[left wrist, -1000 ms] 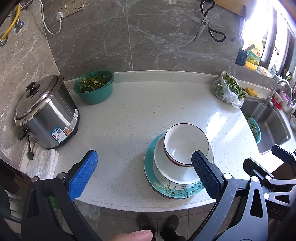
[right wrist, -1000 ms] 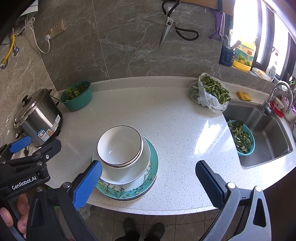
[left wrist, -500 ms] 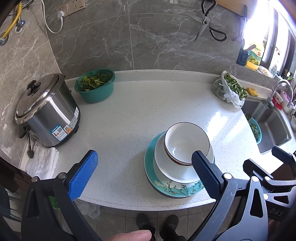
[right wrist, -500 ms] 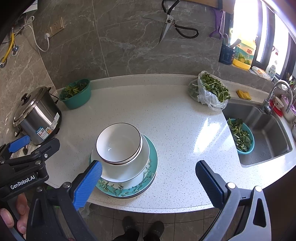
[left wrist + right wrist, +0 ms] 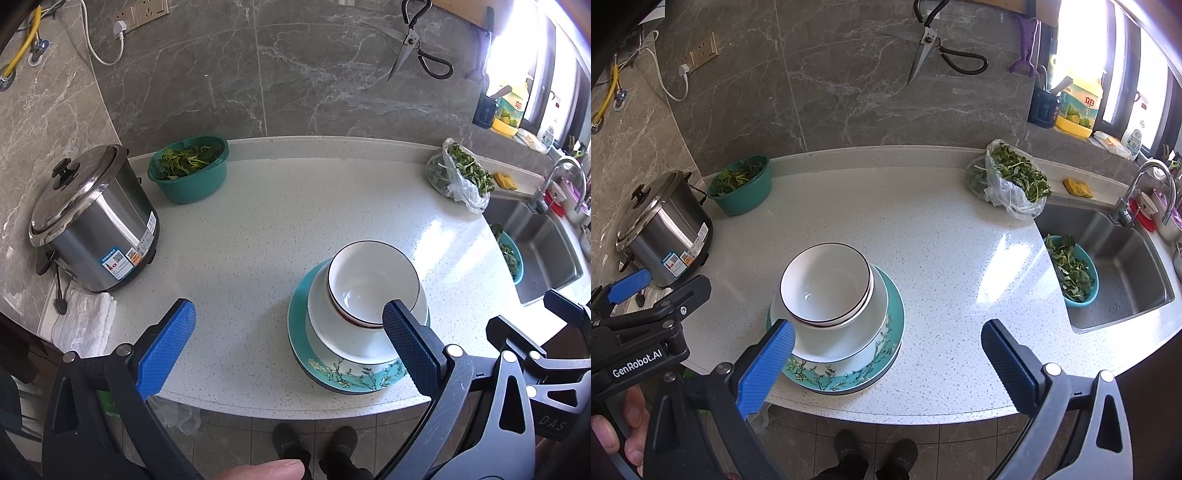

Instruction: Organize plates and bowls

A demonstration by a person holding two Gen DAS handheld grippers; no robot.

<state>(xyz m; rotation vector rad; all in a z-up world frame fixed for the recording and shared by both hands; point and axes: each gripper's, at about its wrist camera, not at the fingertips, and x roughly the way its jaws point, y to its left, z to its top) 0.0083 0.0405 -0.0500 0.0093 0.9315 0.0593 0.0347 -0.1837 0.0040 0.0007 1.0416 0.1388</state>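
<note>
While both tools hang above the near edge of the white speckled counter (image 5: 258, 221), neither has hold of anything; the left gripper (image 5: 288, 341) is spread wide, its left blue pad (image 5: 166, 350) over bare counter and its right dark pad (image 5: 410, 339) crossing in front of the near right rim of the stack, though whether it touches cannot be told; the right gripper (image 5: 888, 363) is likewise spread wide, its left blue pad (image 5: 764, 365) overlapping the near left edge of the stack in view and its right pad (image 5: 1008, 358) over bare counter. At the near edge of the counter sits the stack: a teal floral plate (image 5: 849, 380) at the bottom, a white plate (image 5: 846, 347) on it, and nested white bowls (image 5: 827, 284) with dark rims on top. A steel rice cooker (image 5: 92, 221) stands far left, with a teal basin of greens (image 5: 188, 173) just beyond it; a plastic bag of greens (image 5: 1008, 184) lies far right beside the sink (image 5: 1126, 266), which holds a blue basket of leaves (image 5: 1071, 273); scissors (image 5: 938, 48) hang on the grey wall.
</note>
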